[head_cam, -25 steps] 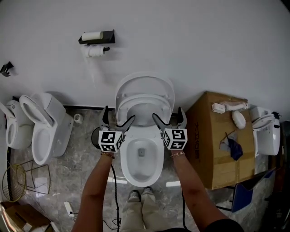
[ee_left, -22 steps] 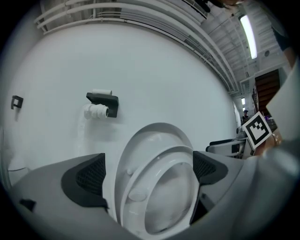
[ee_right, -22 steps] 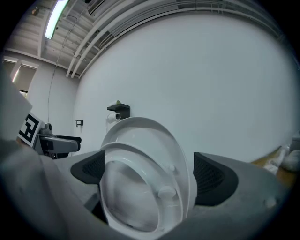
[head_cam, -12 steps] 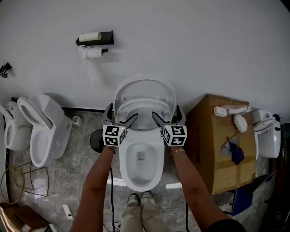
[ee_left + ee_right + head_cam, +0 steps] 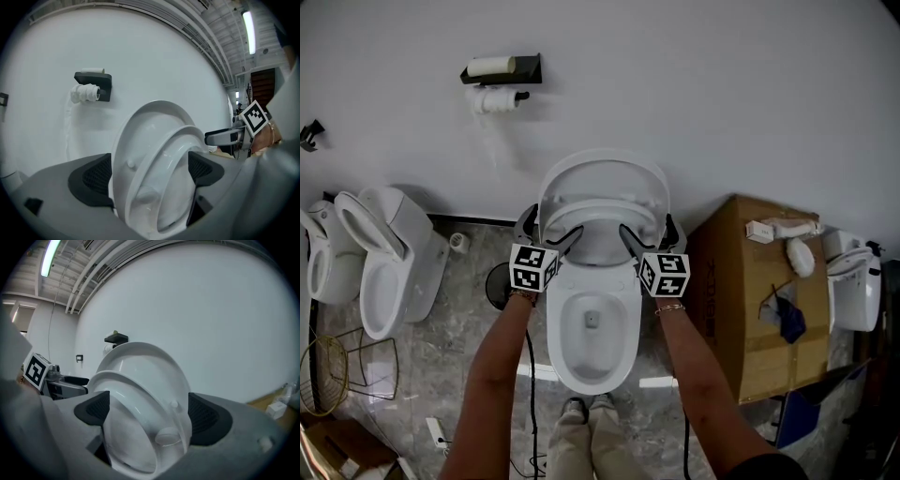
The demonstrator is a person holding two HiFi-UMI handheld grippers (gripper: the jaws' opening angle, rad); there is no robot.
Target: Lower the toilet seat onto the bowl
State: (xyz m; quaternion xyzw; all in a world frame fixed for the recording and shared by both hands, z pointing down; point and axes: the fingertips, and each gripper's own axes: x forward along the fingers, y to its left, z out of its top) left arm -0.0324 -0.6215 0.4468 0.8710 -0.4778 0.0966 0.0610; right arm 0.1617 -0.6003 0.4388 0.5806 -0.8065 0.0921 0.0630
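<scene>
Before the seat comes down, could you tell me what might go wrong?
The left gripper and the right gripper, jaws just closing, each straddle both toilet seat and lid: the lid may drop too. Neither glossy rim looks firmly clamped; the seat could slip and slam onto the bowl.

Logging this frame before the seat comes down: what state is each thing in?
toilet seat: raised, leaning on the lid
lid: raised
bowl: uncovered
left gripper: open, jaws just closing around seat and lid edge
right gripper: open, likewise closing around the opposite edge
neighbouring toilet: seat raised
</scene>
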